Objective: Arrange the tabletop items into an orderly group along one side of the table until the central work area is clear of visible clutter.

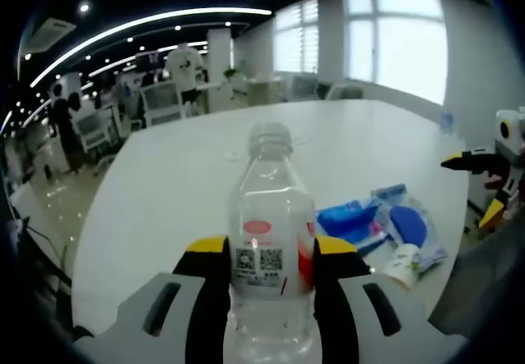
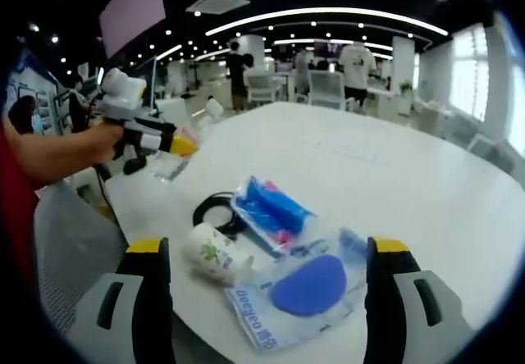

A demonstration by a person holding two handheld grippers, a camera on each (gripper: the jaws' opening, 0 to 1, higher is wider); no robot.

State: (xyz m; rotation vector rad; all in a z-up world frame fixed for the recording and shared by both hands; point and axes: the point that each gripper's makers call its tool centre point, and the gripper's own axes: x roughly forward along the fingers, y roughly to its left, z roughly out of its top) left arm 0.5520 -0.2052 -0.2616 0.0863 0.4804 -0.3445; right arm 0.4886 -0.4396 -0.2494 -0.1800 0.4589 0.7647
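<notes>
Holding the water bottle (image 1: 271,249) between the jaws of your left gripper (image 1: 271,253), you have it clamped across the label band, upright, cap above the jaw tips. It looks clear and possibly near empty, so judge it light; thin plastic of this sort tends to give under squeeze and the wall is smooth, so the label zone where you already grip seems the best hold.

Your right gripper (image 2: 269,253) has its jaws spread wide with nothing between them. Ahead of and between those jaws lies the clear packet with a blue pad (image 2: 305,292), soft and floppy, probably slippery film; pinch it at an edge rather than the bulge. Just beyond it sits the blue wipes pack (image 2: 272,207), soft as well. Toward the left jaw lies a paper cup (image 2: 215,254) on its side, light and crushable, touching a black cable coil (image 2: 215,213). All rest near the edge of the white table (image 2: 394,184).
</notes>
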